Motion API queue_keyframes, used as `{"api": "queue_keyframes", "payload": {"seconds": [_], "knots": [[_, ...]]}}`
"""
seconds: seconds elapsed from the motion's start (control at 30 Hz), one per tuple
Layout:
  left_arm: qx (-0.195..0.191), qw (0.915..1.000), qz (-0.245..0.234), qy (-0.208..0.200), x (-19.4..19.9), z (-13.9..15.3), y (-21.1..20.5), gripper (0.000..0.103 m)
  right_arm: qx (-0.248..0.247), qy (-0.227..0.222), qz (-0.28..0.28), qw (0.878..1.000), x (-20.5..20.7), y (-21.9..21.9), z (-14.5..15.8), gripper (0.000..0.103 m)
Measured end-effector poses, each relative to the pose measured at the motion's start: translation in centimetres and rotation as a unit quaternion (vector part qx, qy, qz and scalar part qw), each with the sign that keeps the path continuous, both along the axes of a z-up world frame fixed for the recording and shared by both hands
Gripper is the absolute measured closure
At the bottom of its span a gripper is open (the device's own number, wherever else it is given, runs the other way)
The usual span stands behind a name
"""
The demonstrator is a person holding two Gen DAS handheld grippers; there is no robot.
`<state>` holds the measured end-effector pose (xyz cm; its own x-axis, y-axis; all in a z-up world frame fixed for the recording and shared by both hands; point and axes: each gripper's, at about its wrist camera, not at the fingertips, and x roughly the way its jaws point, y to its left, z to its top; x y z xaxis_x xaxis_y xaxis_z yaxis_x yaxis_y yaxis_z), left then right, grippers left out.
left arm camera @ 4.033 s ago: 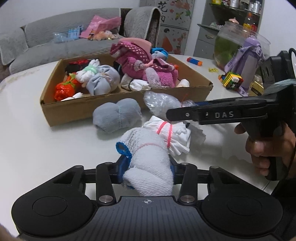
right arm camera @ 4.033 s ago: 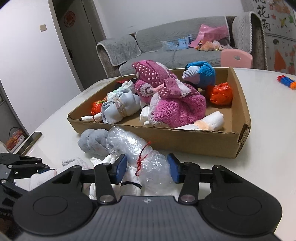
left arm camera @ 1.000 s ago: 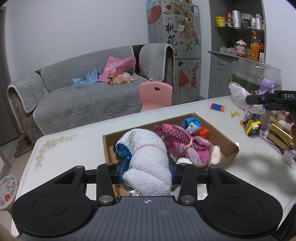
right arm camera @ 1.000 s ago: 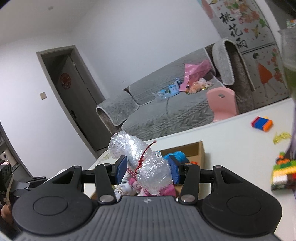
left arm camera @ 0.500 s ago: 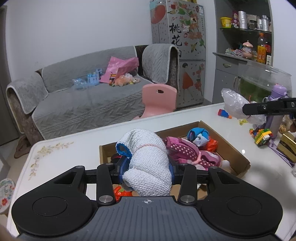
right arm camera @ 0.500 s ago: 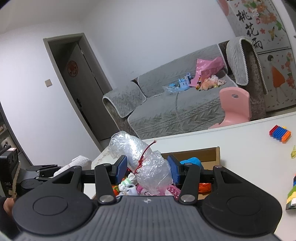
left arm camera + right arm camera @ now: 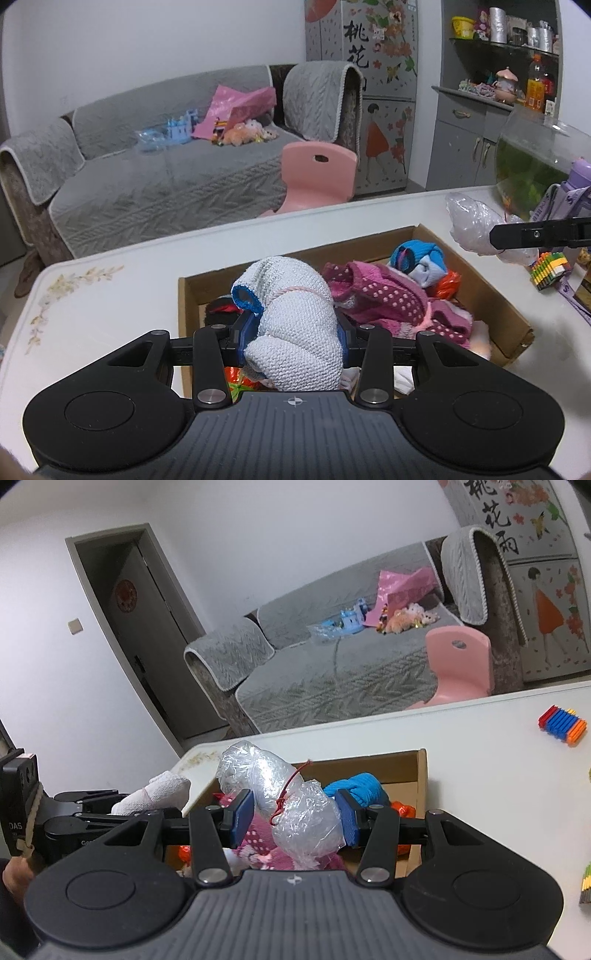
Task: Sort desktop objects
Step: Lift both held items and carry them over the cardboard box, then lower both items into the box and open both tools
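Note:
My left gripper is shut on a rolled white knit sock with a blue cuff, held above the near left part of a cardboard box. My right gripper is shut on a crumpled clear plastic bag tied with red string, held over the same box. The box holds pink dotted socks, a blue sock ball and orange items. In the left wrist view the plastic bag hangs at the right, beyond the box's right wall. The white sock shows at the left in the right wrist view.
The box sits on a white table. At the table's right stand a fish bowl, a purple bottle and a coloured block toy. A red, blue and orange block lies on the table. A pink chair and grey sofa stand behind.
Both grippers have dropped and come closer to the box with their loads still gripped. In the left wrist view the box has grown larger and the plastic bag has come nearer to it.

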<state>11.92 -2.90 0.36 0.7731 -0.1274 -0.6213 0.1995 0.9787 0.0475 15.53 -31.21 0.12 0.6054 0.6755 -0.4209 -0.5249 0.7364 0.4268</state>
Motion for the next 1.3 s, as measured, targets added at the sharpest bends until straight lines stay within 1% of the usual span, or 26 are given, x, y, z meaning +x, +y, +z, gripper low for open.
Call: {"api": "queue_keyframes", "payload": {"seconds": [0.2, 0.27, 0.37, 0.5, 0.7, 0.77, 0.97, 1.03, 1.07, 1.13, 1.17, 1.2, 1.23, 1.27, 1.3], "knots": [[-0.003, 0.9999, -0.002, 0.011, 1.5, -1.1, -0.2, 0.055, -0.022, -0.002, 0.016, 1.0, 1.6, 2.5, 0.4, 0.058], [-0.004, 0.9999, -0.003, 0.012, 2.1, -1.2, -0.4, 0.055, -0.036, 0.0, 0.02, 0.999, 2.4, 3.6, 0.4, 0.058], [-0.004, 0.9999, -0.004, 0.016, 3.3, -1.6, -0.7, 0.055, -0.06, 0.001, 0.021, 0.998, 3.3, 5.3, 0.1, 0.058], [-0.001, 0.9997, -0.007, 0.022, 4.6, -2.4, -1.5, 0.055, -0.081, 0.007, 0.024, 0.996, 4.0, 6.8, -0.9, 0.058], [0.004, 0.9994, -0.012, 0.033, 5.9, -3.8, -2.2, 0.054, -0.121, 0.006, 0.012, 0.993, 4.5, 7.5, -2.3, 0.059], [0.008, 0.9993, -0.015, 0.034, 6.0, -4.3, -2.4, 0.055, -0.128, 0.003, 0.009, 0.992, 4.5, 7.7, -2.4, 0.061], [0.014, 0.9991, -0.013, 0.037, 6.0, -4.5, -2.7, 0.055, -0.141, 0.0, 0.009, 0.99, 4.5, 8.4, -2.3, 0.061], [0.019, 0.9991, -0.009, 0.038, 6.0, -4.5, -2.9, 0.052, -0.145, 0.0, 0.009, 0.989, 4.4, 8.6, -2.2, 0.061], [0.022, 0.999, -0.007, 0.037, 6.0, -4.5, -2.9, 0.049, -0.146, -0.002, 0.008, 0.989, 4.4, 8.6, -2.1, 0.061], [0.028, 0.999, -0.006, 0.035, 5.9, -4.5, -3.2, 0.048, -0.147, -0.004, 0.007, 0.989, 4.2, 8.7, -1.9, 0.06], [0.031, 0.9989, -0.005, 0.036, 5.9, -4.5, -3.3, 0.043, -0.147, -0.007, 0.006, 0.989, 4.2, 8.8, -1.8, 0.06], [0.031, 0.9988, -0.003, 0.037, 5.8, -4.6, -3.2, 0.035, -0.149, -0.01, 0.006, 0.989, 4.2, 8.8, -1.6, 0.059], [0.031, 0.999, -0.001, 0.034, 5.5, -4.5, -3.2, 0.03, -0.149, -0.011, 0.006, 0.989, 4.1, 8.8, -1.4, 0.057], [0.033, 0.9991, 0.003, 0.026, 5.2, -4.5, -3.2, 0.02, -0.149, -0.013, 0.006, 0.989, 4.1, 8.7, -1.3, 0.053], [0.037, 0.9991, 0.006, 0.019, 4.9, -4.4, -3.1, 0.016, -0.148, -0.017, 0.005, 0.989, 4.0, 8.6, -1.1, 0.052]]}}
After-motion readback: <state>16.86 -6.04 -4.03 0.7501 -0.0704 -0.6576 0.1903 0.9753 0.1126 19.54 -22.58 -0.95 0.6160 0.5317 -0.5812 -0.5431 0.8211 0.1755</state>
